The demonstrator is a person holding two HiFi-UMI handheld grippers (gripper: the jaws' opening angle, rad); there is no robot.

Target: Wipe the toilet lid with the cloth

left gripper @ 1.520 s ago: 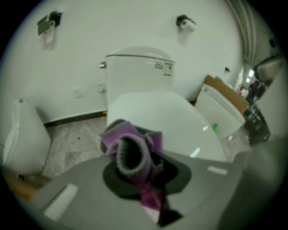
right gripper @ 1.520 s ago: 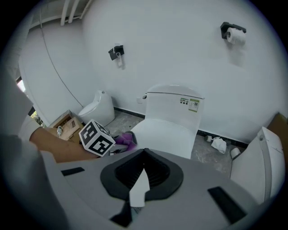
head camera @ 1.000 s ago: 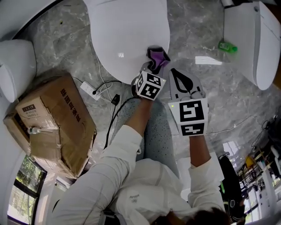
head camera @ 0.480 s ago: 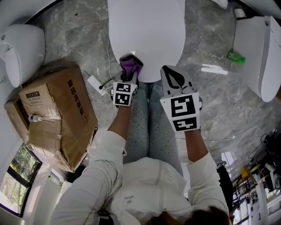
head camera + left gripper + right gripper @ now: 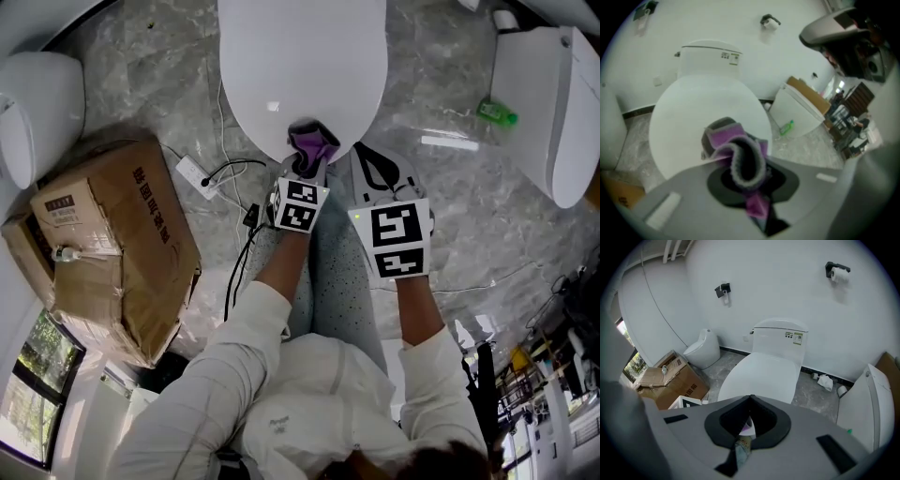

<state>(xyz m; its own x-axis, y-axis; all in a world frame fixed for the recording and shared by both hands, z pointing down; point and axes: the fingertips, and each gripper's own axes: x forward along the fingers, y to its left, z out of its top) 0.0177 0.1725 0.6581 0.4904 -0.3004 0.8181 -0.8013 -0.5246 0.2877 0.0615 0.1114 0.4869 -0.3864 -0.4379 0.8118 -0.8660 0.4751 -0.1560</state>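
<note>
The closed white toilet lid [image 5: 300, 66] fills the top middle of the head view. A purple and grey cloth [image 5: 312, 142] sits bunched at the lid's near rim, and my left gripper [image 5: 310, 157] is shut on it. In the left gripper view the cloth [image 5: 729, 140] curls up out of the left gripper [image 5: 750, 187], with the lid [image 5: 689, 108] beyond it. My right gripper [image 5: 368, 159] hangs just right of the cloth, off the lid's rim, shut with nothing in it. The right gripper view shows the right gripper [image 5: 749, 401] pointing at the lid [image 5: 764, 371].
A cardboard box [image 5: 112, 244] lies on the floor at the left, with a power strip [image 5: 192, 173] and a black cable [image 5: 239, 234] beside it. Another white toilet [image 5: 553, 103] and a green bottle [image 5: 495, 112] stand at the right. A small white fixture [image 5: 28, 112] is at the far left.
The left gripper swept the cloth from the lid's front right to its front left, then back toward the middle of the near rim. The right gripper stayed shut beside it.
</note>
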